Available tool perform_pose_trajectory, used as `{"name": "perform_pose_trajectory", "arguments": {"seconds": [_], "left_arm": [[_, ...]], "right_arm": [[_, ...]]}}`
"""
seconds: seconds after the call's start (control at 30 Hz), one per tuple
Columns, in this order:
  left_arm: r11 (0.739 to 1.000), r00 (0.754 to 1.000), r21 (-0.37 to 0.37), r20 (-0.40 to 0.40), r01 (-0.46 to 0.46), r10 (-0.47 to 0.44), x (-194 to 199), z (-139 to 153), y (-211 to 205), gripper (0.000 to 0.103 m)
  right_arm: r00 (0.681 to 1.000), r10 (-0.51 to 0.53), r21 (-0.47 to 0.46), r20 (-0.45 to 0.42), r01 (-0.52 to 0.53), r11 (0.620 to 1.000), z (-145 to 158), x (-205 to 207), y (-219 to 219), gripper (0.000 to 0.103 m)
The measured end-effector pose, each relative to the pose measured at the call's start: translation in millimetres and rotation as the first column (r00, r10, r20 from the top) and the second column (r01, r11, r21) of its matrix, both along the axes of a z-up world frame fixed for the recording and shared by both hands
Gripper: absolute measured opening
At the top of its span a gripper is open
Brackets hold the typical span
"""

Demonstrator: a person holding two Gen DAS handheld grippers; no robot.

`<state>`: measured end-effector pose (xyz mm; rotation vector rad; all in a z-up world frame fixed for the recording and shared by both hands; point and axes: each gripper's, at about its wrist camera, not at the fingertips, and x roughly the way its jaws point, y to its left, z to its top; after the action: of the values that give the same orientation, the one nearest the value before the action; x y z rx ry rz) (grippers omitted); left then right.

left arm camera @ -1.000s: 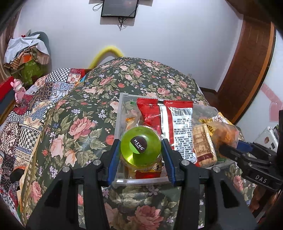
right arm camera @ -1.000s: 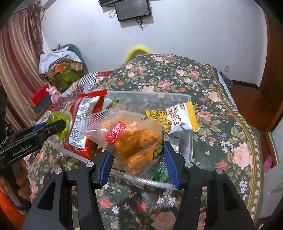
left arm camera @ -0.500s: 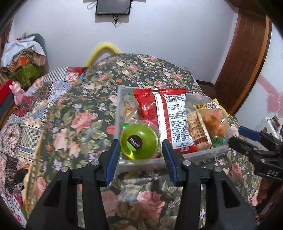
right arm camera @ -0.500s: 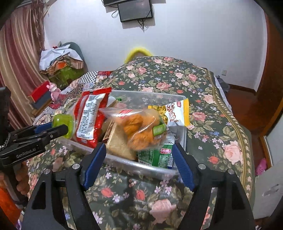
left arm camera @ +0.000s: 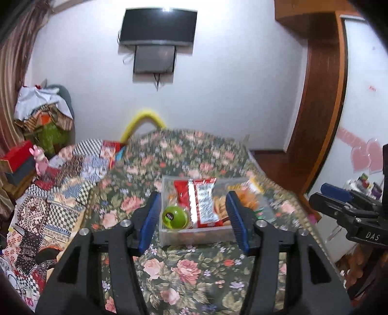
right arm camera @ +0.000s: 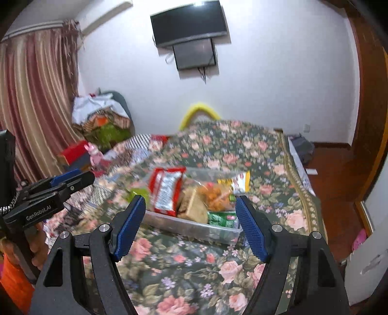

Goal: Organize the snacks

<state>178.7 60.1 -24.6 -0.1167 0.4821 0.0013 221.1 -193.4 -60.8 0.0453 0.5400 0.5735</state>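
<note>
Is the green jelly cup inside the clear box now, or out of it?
Inside. The green jelly cup lies in the near-left corner of the clear box, beside the red packet; no tongs touch it.

A white wall (right arm camera: 266,72) carries a dark television (right arm camera: 189,23) with a smaller screen (right arm camera: 195,54) hung just beneath it. Below the television lies a bed (right arm camera: 242,150) under a floral cover, a yellow arch (right arm camera: 200,111) at its head. Striped curtains (right arm camera: 36,109) hang left of the television; a wooden door frame (left arm camera: 322,97) stands right.
</note>
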Motion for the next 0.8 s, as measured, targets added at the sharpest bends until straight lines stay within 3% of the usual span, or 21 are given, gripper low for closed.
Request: {"name": "perform_pose_trajectory", "arguments": {"seconds": [0.1,0.23,0.3,0.33,0.43,0.53,0.8], "left_arm": [[1.000,0.998,0.006,0.065,-0.009,0.009,-25.5,20.7,-7.0,0.067],[1.000,0.993,0.011,0.121,-0.007,0.006,-50.1,37.2,-14.0,0.071],[1.000,0.990,0.009,0.140,-0.009,0.008,-59.1,42.2,-17.2,0.083],[1.000,0.988,0.009,0.156,-0.011,0.010,-64.8,44.6,-19.3,0.085],[0.999,0.984,0.029,0.177,-0.021,0.015,-74.6,47.5,-25.5,0.091],[0.999,0.983,0.035,0.182,-0.019,0.012,-80.0,47.5,-28.3,0.096],[0.999,0.981,0.045,0.193,-0.021,0.011,-86.6,46.0,-33.3,0.099]], "right_arm": [[0.999,0.001,0.034,0.042,-0.002,0.999,16.0,-19.3,-5.0,0.077],[0.993,-0.015,0.062,0.113,0.008,0.998,33.7,-46.8,-10.7,0.084],[0.990,-0.020,0.066,0.137,0.011,0.998,38.1,-56.2,-11.9,0.087],[0.988,-0.023,0.065,0.153,0.013,0.998,41.2,-61.9,-11.4,0.088],[0.981,-0.044,0.061,0.188,0.033,0.998,43.1,-70.3,-11.0,0.102],[0.972,-0.074,0.052,0.223,0.064,0.997,43.6,-76.1,-10.8,0.103],[0.974,-0.085,0.059,0.210,0.075,0.995,38.9,-75.8,-15.1,0.103]]}}
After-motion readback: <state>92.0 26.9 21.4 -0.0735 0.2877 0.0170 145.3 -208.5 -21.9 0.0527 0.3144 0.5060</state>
